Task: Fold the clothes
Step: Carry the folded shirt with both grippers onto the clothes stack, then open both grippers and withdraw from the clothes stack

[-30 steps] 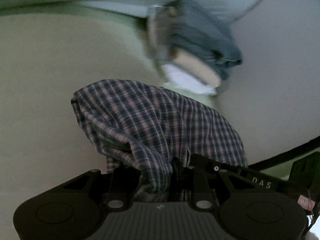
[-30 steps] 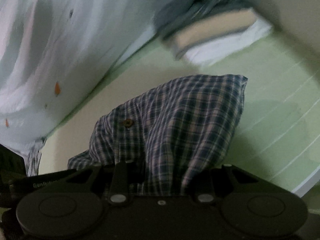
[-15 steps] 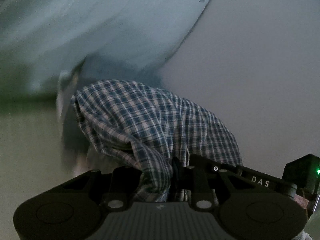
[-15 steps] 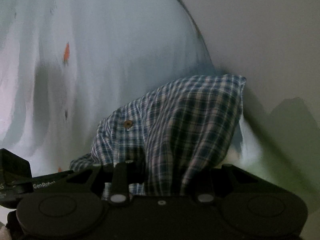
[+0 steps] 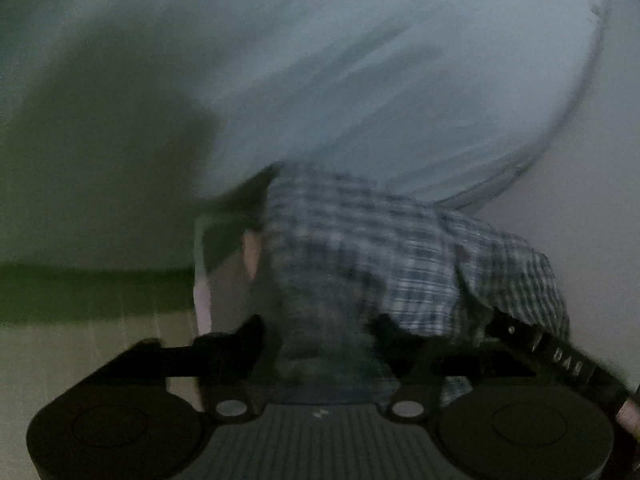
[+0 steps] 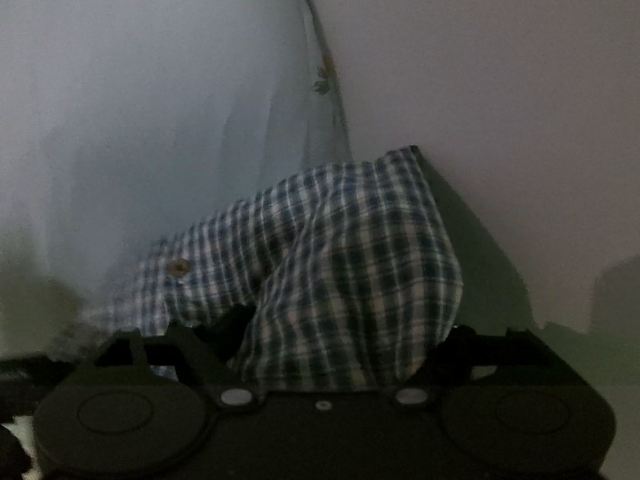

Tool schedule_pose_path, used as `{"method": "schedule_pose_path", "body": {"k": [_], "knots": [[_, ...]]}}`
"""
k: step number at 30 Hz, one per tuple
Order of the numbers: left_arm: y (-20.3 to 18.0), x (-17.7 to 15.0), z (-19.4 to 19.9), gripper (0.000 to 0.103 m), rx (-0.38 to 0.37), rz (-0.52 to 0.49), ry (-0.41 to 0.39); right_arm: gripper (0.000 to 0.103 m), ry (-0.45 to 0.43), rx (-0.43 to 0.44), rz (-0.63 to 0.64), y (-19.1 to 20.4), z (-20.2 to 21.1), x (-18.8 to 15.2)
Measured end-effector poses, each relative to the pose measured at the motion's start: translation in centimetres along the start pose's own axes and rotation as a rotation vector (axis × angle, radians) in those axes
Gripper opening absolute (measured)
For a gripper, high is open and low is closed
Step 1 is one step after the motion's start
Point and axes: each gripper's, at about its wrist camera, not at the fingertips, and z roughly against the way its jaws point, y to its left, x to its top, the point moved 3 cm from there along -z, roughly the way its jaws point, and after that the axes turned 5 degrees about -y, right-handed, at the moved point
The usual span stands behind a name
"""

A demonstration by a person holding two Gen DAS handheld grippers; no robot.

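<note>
A blue and white plaid shirt (image 5: 400, 256) hangs bunched in front of my left gripper (image 5: 320, 332). Its jaws are opening, and blurred cloth still lies between the spread fingers (image 5: 244, 340) without being pinched. In the right wrist view the same plaid shirt (image 6: 352, 264), with a brown button showing, drapes down between the wide-set fingers (image 6: 228, 328) of my right gripper (image 6: 340, 340), whose jaws are also opening. The fingertips are hidden under the cloth. My right gripper's black body (image 5: 560, 356) shows at the lower right of the left wrist view.
A pale blue curtain (image 5: 360, 80) hangs behind, beside a white wall (image 6: 500, 80). A blurred stack of folded clothes (image 5: 204, 300) sits to the left behind the shirt, on a green bed surface (image 5: 80, 292).
Both grippers swung sideways with the shirt, from over the green bed and stack toward the curtain and wall. Both pairs of jaws, clamped on the shirt before, now stand spread and the cloth sags.
</note>
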Motion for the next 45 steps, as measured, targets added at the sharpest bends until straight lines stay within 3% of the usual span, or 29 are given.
{"method": "schedule_pose_path", "body": {"k": [5,9,15,21,31,36,45], "knots": [[0.6,-0.6,0.1,0.087,0.012,-0.029,-0.017,0.092,-0.018,-0.012,0.053,-0.3,0.9,-0.3],[-0.2,0.8,1.4,0.087,0.082,-0.122,-0.071,0.092,-0.035,-0.023,0.110,0.6,2.5,0.1],[-1.5,-1.0,7.8,0.088,0.099,-0.214,-0.153,0.092,-0.116,-0.062,0.151,2.2,8.7,0.2],[-1.8,-5.3,15.3,0.097,0.079,-0.230,-0.185,0.098,-0.150,-0.064,0.165,3.1,16.7,-3.3],[-0.5,-14.6,22.5,0.098,0.087,-0.264,-0.093,0.102,-0.101,-0.087,0.174,3.4,27.1,-11.2],[-0.4,-18.7,25.0,0.102,0.099,-0.264,-0.056,0.102,-0.034,-0.103,0.160,2.3,30.4,-16.3],[-0.8,-25.1,28.2,0.103,0.116,-0.392,-0.004,0.102,0.049,-0.132,0.146,0.2,34.2,-22.5]]}}
